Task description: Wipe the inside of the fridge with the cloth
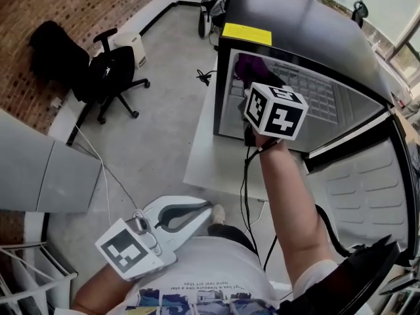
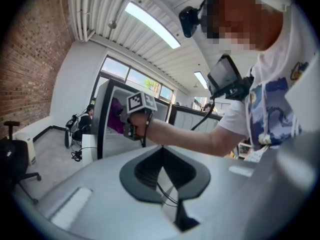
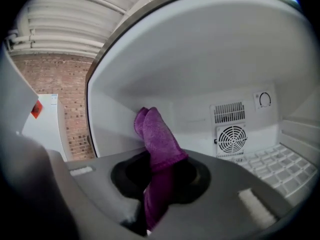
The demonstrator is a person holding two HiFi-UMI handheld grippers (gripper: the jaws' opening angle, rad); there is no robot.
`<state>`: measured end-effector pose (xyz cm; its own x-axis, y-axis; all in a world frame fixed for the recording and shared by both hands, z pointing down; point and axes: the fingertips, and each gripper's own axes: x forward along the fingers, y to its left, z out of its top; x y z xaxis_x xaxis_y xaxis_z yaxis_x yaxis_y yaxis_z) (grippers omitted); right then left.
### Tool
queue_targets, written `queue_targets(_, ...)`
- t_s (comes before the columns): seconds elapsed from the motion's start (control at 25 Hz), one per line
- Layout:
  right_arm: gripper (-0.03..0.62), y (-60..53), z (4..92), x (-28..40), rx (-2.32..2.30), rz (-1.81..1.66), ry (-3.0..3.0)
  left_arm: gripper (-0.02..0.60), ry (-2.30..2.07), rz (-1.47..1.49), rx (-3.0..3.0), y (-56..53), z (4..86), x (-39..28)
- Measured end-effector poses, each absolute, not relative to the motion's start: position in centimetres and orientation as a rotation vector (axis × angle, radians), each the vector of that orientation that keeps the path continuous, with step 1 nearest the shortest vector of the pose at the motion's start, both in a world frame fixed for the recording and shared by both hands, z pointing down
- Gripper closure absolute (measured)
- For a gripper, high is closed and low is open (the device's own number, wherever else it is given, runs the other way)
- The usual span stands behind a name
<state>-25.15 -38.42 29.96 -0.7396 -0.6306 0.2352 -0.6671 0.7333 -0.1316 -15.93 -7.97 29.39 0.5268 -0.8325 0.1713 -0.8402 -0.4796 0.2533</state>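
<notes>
The cloth is purple. The fridge is black outside and white inside, with a yellow label at its top's front edge. The brick wall is reddish-brown, the office chair black.

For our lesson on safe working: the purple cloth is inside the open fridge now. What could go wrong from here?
The purple cloth sticks up loosely from the right claw, so rubbing against the fridge wall might pull it free. The cable hanging below that claw could snag on the fridge's front edge. The cloth may catch on the fan grille.
</notes>
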Motion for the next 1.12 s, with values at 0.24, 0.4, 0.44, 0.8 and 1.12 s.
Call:
queue_targets(0.24,0.54,-38.6,32.4,-25.6,1.049,0.345,-2.713,0.575,-1.415,0.048,2.44,-7.0,29.6,-16.3)
queue_targets(0.4,0.54,-39.5,33.1,-23.7,1.099,0.319,-2.674,0.576,-1.396,0.052,2.451,-7.1,29.7,-15.8)
queue_targets(0.44,0.54,-39.8,33.1,-23.0,1.113,0.316,-2.667,0.575,-1.386,0.053,2.456,-7.2,29.7,-15.6)
queue_targets(0.8,0.54,-42.3,33.3,-16.7,1.249,0.286,-2.592,0.576,-1.281,0.048,2.513,-8.7,30.0,-13.3)
queue_targets(1.12,0.54,-44.4,33.1,-11.3,1.384,0.265,-2.516,0.575,-1.188,0.053,2.559,-9.9,29.9,-11.5)
